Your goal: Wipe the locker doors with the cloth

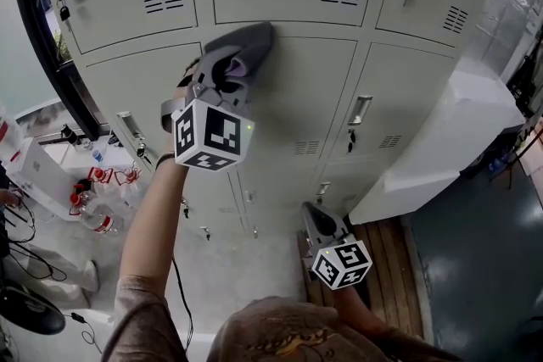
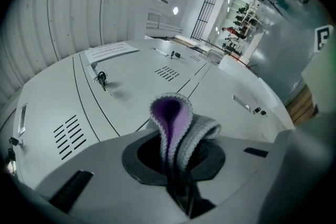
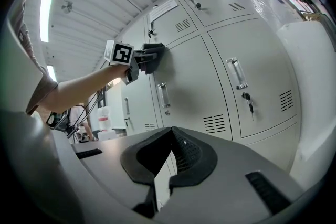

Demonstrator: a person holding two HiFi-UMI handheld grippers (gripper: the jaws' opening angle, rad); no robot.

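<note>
Grey lockers point(image 1: 119, 4) fill the wall. The left gripper point(image 1: 227, 70) clamps the cloth point(image 1: 248, 41) against a middle door point(image 1: 293, 102) at its top edge. The right gripper point(image 1: 314, 220) hangs closed and empty. Wiping seems under way; next, a firm sweep downward.

Cloth point(image 1: 251, 39) against locker door point(image 1: 314, 97), left gripper point(image 1: 227, 69) behind it; right gripper point(image 1: 316, 221) below.

The left hand-held gripper point(image 2: 176, 153) hides the lower end of the cloth point(image 2: 170, 113).

Knitted cloth point(image 2: 176, 126), matt metal locker doors point(image 1: 297, 97)
</note>
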